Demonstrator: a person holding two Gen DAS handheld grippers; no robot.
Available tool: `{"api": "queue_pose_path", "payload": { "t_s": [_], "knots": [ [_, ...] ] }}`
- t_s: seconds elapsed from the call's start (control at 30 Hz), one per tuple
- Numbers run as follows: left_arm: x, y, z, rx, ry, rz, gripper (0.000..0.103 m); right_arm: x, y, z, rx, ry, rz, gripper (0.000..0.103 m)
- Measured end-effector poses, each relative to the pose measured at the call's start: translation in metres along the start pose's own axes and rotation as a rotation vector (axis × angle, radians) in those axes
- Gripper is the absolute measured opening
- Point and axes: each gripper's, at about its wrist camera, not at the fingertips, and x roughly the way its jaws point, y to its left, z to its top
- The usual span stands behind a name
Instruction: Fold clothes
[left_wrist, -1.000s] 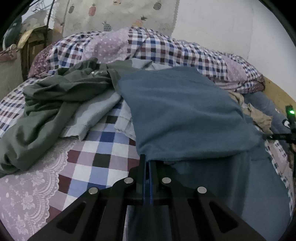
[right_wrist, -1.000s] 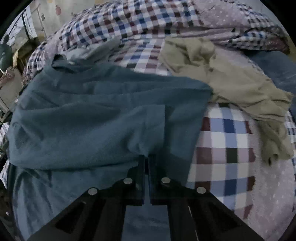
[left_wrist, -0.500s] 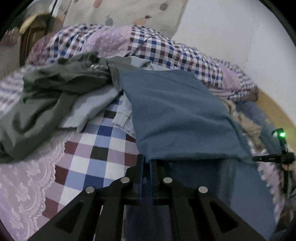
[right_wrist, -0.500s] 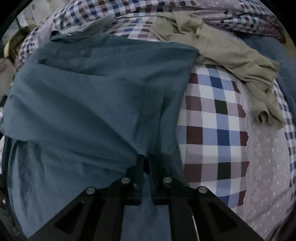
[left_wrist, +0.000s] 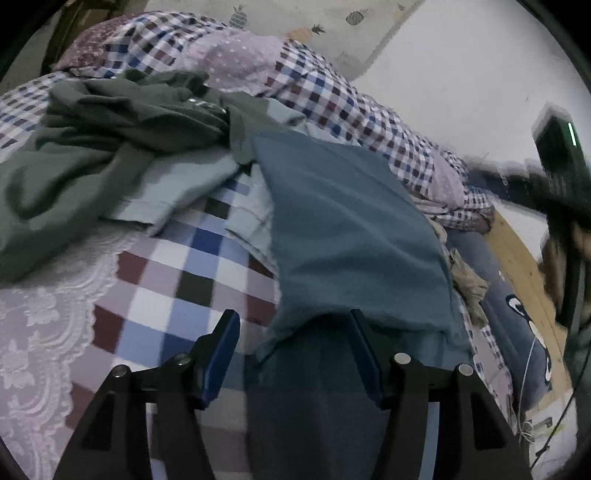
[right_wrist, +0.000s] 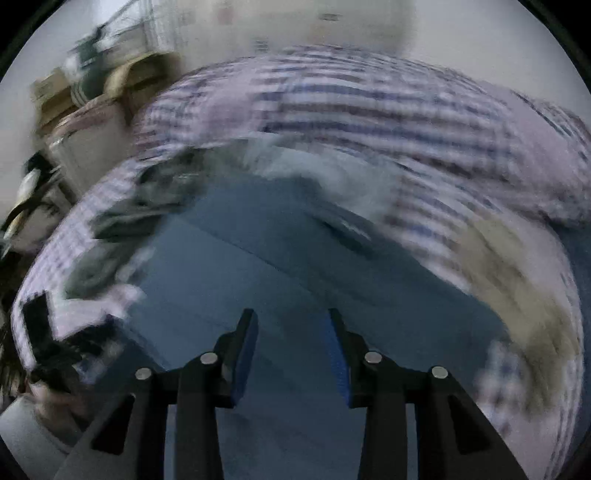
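Your left gripper is opening: its blue-padded fingers stand apart, and the near edge of the blue cloth lies in the gap between them, though neither pad presses on it. The cloth lies spread flat on the checked bedspread, its top layer folded over a darker layer below that runs down under the gripper. To its left the green garment sits crumpled in a heap, partly on top of a pale blue garment, whose edge tucks under the cloth's left side. A khaki garment peeks out past the cloth's right edge, next to a dark blue quilt. A rolled checked duvet lies along the wall behind.

Your right gripper is opening too, fingers parted and nothing between them. It hangs above the cloth, clear of it (that view is heavily smeared, so finer detail is lost). In the left view it shows as a dark blur at the far right edge.
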Motion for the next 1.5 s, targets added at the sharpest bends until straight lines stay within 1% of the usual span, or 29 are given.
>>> {"api": "queue_pose_path", "payload": {
  "t_s": [0.1,0.17,0.2,0.23,0.27,0.3,0.33,0.4,0.47,0.57,0.63,0.67,0.7,0.77,0.8,0.83,0.9,0.93,1.1,1.2,1.3,1.33,1.37,1.43,1.47,1.5],
  "knots": [
    [0.008,-0.003,0.002,-0.011,0.020,-0.020,0.063,0.033,0.053,0.046,-0.081,0.026,0.048,0.040],
    [0.011,-0.002,0.004,-0.022,0.022,-0.031,0.063,0.062,0.073,0.072,-0.100,0.062,0.048,0.040],
    [0.010,-0.002,0.004,-0.026,0.018,-0.042,0.061,0.080,0.083,0.084,-0.117,0.081,0.026,0.040],
    [0.009,0.000,0.005,-0.034,0.009,-0.057,0.058,0.095,0.088,0.092,-0.139,0.093,-0.007,0.040],
    [0.008,0.001,0.005,-0.041,-0.001,-0.072,0.051,0.112,0.093,0.101,-0.153,0.113,-0.033,0.040],
    [0.007,0.004,0.006,-0.053,-0.004,-0.087,0.046,0.128,0.097,0.109,-0.151,0.142,-0.043,0.040],
    [0.008,0.007,0.008,-0.061,-0.003,-0.094,0.045,0.141,0.099,0.114,-0.142,0.166,-0.045,0.039],
    [0.011,0.010,0.008,-0.072,0.004,-0.103,0.044,0.163,0.106,0.122,-0.150,0.195,-0.033,0.039],
    [0.014,0.010,0.007,-0.071,0.013,-0.101,0.042,0.175,0.116,0.126,-0.176,0.200,0.000,0.039],
    [0.015,0.007,0.006,-0.052,0.018,-0.093,0.039,0.200,0.138,0.128,-0.234,0.246,0.038,0.040],
    [0.016,0.004,0.005,-0.041,0.021,-0.082,0.033,0.209,0.145,0.124,-0.257,0.274,0.028,0.040],
    [0.017,0.003,0.005,-0.036,0.022,-0.077,0.028,0.214,0.147,0.122,-0.266,0.285,0.012,0.040],
    [0.017,0.002,0.004,-0.030,0.021,-0.074,0.019,0.219,0.147,0.120,-0.271,0.295,-0.008,0.040],
    [0.016,0.000,0.004,-0.018,0.013,-0.074,0.010,0.226,0.147,0.117,-0.269,0.311,-0.033,0.038],
    [0.013,-0.002,0.004,-0.007,-0.004,-0.070,0.008,0.227,0.148,0.115,-0.281,0.317,-0.044,0.014],
    [0.011,-0.003,0.004,-0.002,-0.014,-0.069,0.008,0.222,0.148,0.114,-0.295,0.309,-0.047,0.000],
    [0.009,-0.004,0.004,0.003,-0.025,-0.063,0.007,0.201,0.148,0.116,-0.297,0.259,-0.016,0.001],
    [0.009,-0.004,0.004,0.004,-0.026,-0.057,0.007,0.192,0.144,0.118,-0.287,0.239,-0.014,0.000],
    [0.015,-0.001,0.003,-0.008,0.004,-0.032,0.007,0.163,0.101,0.125,-0.165,0.185,-0.087,0.001],
    [0.020,0.001,0.001,-0.014,0.035,-0.018,0.007,0.170,0.078,0.125,-0.113,0.198,-0.139,0.002],
    [0.019,0.004,0.002,-0.031,0.032,-0.034,0.008,0.171,0.059,0.128,-0.067,0.160,-0.190,0.005],
    [0.019,0.006,0.002,-0.042,0.033,-0.045,0.008,0.171,0.057,0.129,-0.061,0.150,-0.187,0.005],
    [0.020,0.008,0.002,-0.054,0.035,-0.056,0.009,0.170,0.060,0.131,-0.068,0.144,-0.158,0.006],
    [0.021,0.012,0.003,-0.077,0.039,-0.079,0.010,0.170,0.066,0.133,-0.084,0.140,-0.100,0.015],
    [0.020,0.015,0.004,-0.090,0.038,-0.089,0.015,0.171,0.070,0.134,-0.097,0.152,-0.070,0.028],
    [0.019,0.017,0.004,-0.104,0.035,-0.098,0.019,0.171,0.074,0.135,-0.110,0.163,-0.040,0.039]
  ]
}}
